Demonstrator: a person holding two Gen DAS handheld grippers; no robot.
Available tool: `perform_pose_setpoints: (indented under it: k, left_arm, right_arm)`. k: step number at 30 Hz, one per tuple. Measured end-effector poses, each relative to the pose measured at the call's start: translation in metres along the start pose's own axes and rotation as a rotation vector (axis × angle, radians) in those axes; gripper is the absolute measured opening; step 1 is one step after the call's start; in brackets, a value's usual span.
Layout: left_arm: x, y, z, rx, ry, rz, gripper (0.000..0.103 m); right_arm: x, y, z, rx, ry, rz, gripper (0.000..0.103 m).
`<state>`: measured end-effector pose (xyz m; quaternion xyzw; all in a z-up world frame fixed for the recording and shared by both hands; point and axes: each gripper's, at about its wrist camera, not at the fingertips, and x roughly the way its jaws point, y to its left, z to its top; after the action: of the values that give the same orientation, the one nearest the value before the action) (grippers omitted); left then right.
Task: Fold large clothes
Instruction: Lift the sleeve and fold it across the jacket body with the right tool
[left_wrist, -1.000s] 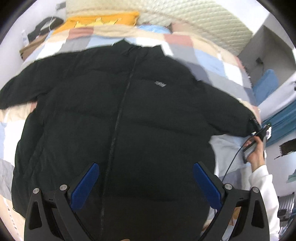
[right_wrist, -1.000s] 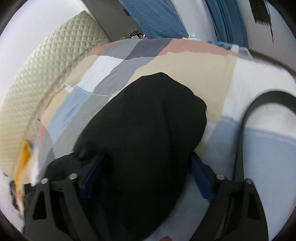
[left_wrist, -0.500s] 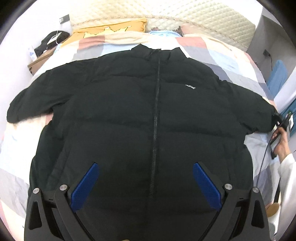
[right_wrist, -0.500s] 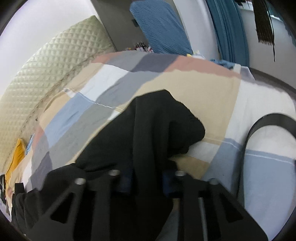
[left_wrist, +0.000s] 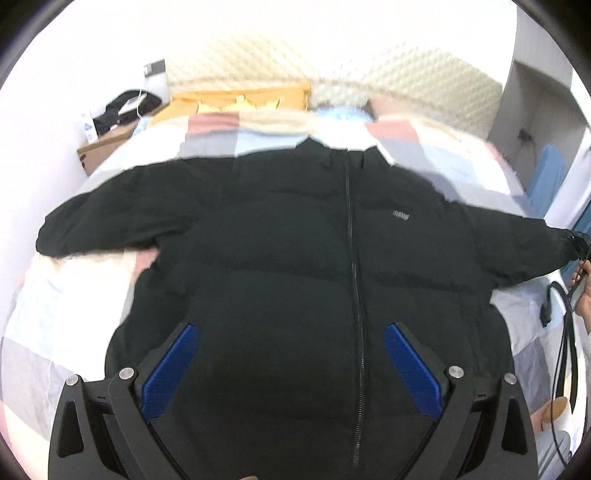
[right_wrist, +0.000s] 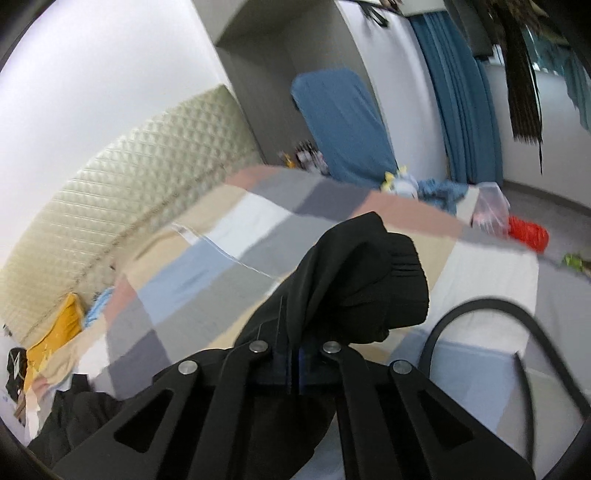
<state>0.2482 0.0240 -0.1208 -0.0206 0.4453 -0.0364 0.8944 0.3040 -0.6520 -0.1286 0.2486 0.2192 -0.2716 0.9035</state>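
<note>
A large black puffer jacket (left_wrist: 295, 266) lies front up and zipped on the patchwork bed (left_wrist: 66, 295), sleeves spread to both sides. My left gripper (left_wrist: 291, 369) is open above the jacket's lower front, holding nothing. My right gripper (right_wrist: 293, 365) is shut on the jacket's right sleeve (right_wrist: 354, 288) near the ribbed cuff and holds it raised off the bed. In the left wrist view that sleeve end (left_wrist: 546, 251) is at the far right edge, by the person's hand.
A quilted headboard (left_wrist: 332, 62) and a yellow pillow (left_wrist: 240, 103) are at the bed's head. A cardboard box (left_wrist: 107, 144) stands at the left. A black cable (right_wrist: 480, 314) loops at the right. Blue curtains (right_wrist: 458, 103) and floor clutter (right_wrist: 528, 232) lie beyond the bed.
My right gripper closed on the sleeve cuff and lifted it off the bed. My left gripper swung to look squarely over the jacket and stayed open.
</note>
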Motion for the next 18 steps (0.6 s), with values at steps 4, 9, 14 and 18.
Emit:
perform_pose_setpoints:
  k: [4,9,14,18]
  left_arm:
    - [-0.014,0.018,-0.004,-0.038,-0.002,-0.041,0.102]
    - [-0.036,0.030,-0.008,-0.047,-0.087,-0.085,0.102]
    - [-0.047,0.034,-0.013,-0.010,-0.162,-0.065,0.102]
    - [-0.050,0.043,-0.018,-0.027,-0.178,-0.069,0.102]
  right_arm:
    - [-0.044,0.039,0.022,-0.078,-0.047,0.044,0.002]
    - [-0.099,0.099,0.042,-0.163,-0.100,0.108,0.002]
    - [-0.157,0.182,0.047,-0.314,-0.170,0.195,0.001]
    - [-0.192,0.255,0.033,-0.377,-0.189,0.304,0.001]
